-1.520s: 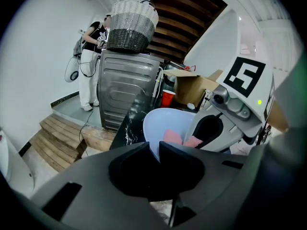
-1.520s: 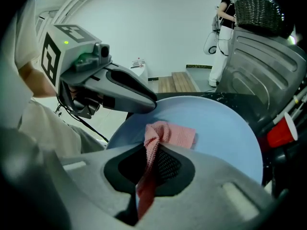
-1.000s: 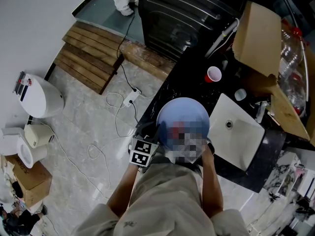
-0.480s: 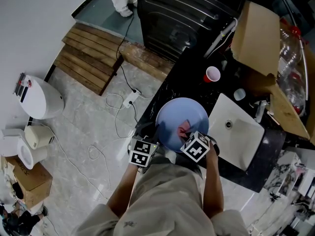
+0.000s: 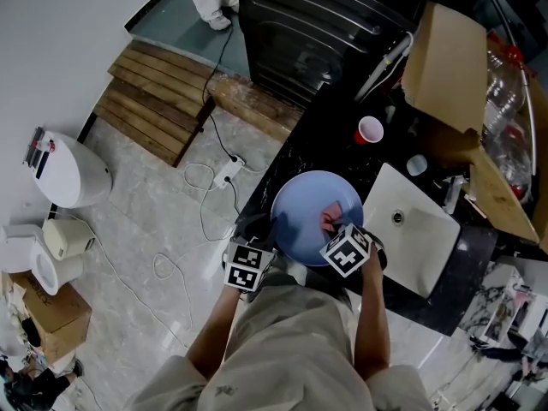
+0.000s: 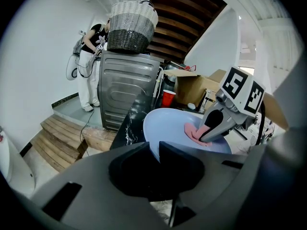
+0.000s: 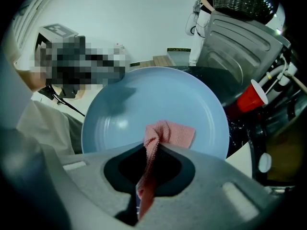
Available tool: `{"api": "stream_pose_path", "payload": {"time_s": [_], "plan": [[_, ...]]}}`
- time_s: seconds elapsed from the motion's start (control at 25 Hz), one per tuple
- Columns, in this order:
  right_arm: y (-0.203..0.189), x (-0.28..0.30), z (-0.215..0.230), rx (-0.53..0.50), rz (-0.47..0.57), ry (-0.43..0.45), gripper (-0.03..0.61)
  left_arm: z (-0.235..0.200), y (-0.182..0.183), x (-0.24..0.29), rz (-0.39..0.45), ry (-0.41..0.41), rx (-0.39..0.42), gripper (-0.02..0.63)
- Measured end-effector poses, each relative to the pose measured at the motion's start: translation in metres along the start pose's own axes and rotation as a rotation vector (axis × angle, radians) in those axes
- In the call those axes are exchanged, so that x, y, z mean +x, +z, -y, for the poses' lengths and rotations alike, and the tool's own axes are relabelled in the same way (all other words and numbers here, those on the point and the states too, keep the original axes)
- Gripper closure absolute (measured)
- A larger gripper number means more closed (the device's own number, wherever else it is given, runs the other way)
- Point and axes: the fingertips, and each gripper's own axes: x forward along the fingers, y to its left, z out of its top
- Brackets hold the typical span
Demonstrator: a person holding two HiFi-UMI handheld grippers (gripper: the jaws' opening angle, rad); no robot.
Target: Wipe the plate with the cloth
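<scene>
Nearest the person, the left gripper (image 6: 154, 151) had its jaws partly closed on the near rim of the plate (image 5: 301, 211), the rim's edge pinched between the pads. The plate was round and pale blue, smooth and glossy, with a shallow raised rim and a soft highlight on its face. It was held by that rim over the near edge of the black counter (image 5: 318, 142).

At the plate's near-right side, the right gripper (image 7: 148, 151) pointed steeply down with its jaws closed on the cloth (image 7: 171, 132). The cloth was a small pink knitted piece. One bunched strip ran down between the pads, and the free part lay folded flat on the plate's surface, right of its centre.

Just right of the plate lay the white sink (image 5: 413, 231). Beyond the plate, a red cup (image 5: 371, 130) stood upright on the counter, and farther right of it was an open cardboard box (image 5: 449, 67). Behind the plate stood a dark grey appliance (image 6: 127, 87) with a wicker basket (image 6: 132, 25) on top. Left of the plate and farther off were wooden steps (image 5: 154, 97), and a person (image 6: 91, 66) stood beside the appliance.
</scene>
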Motion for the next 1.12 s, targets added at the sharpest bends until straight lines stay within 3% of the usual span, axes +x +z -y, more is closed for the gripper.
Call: {"api": "stream_pose_path", "payload": {"time_s": [0.36,0.64,1.12], "plan": [[0.009,0.001,0.025,0.003,0.027,-0.126,0.557,0.001,0.0,-0.002,0.004,-0.008,0.0,0.549],[0.027,0.004,0.039,-0.007,0.105,-0.207,0.557,0.001,-0.001,-0.001,0.0,-0.005,0.002,0.549],[0.052,0.008,0.024,-0.05,0.222,-0.18,0.557,0.001,-0.001,-0.001,0.001,0.009,0.01,0.549]]}}
